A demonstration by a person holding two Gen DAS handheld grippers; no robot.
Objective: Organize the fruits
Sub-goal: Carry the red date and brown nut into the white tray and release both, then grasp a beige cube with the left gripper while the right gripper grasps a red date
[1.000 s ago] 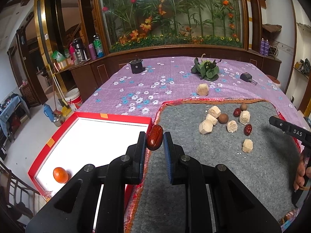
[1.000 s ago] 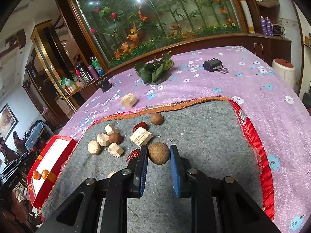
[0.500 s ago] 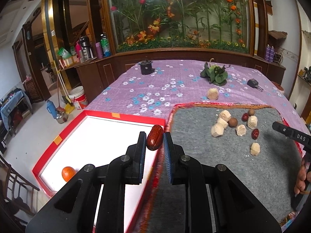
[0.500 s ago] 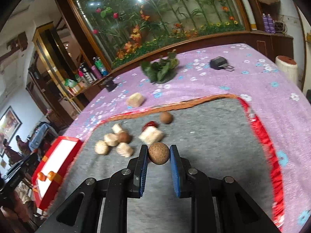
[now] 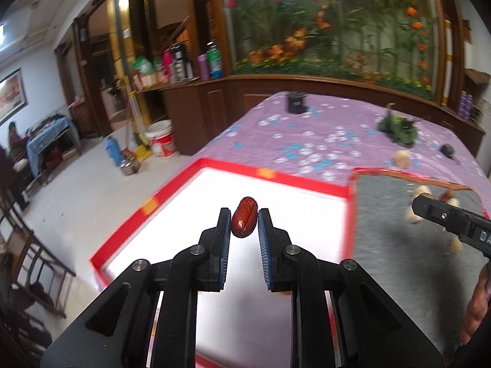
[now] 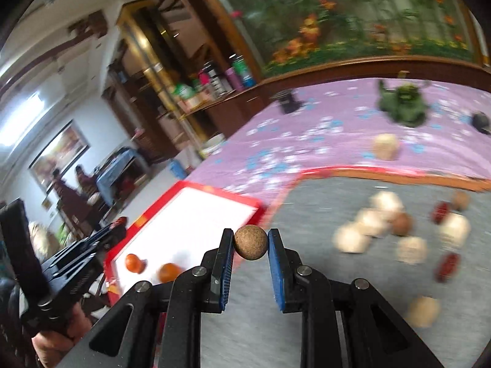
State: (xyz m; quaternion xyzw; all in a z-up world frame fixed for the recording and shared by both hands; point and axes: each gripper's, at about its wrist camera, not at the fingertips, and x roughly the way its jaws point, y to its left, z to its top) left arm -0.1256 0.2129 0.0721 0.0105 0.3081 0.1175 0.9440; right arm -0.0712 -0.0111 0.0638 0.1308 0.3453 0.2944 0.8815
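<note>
A glossy, wrinkled red date (image 5: 244, 221) sits between the ribbed blue rubber-like pads (image 5: 226, 239) of the matt black plastic left gripper (image 5: 244, 225), bright metal screws (image 5: 199, 249) at its joints. At 3 o'clock lies rough grey felt (image 5: 396, 263), beyond it purple floral cloth (image 5: 310, 135). The right gripper (image 6: 250, 242) pinches a matt, grainy brown ball (image 6: 250, 242); the red tray (image 6: 190, 217) floor looks smooth, white.
</note>
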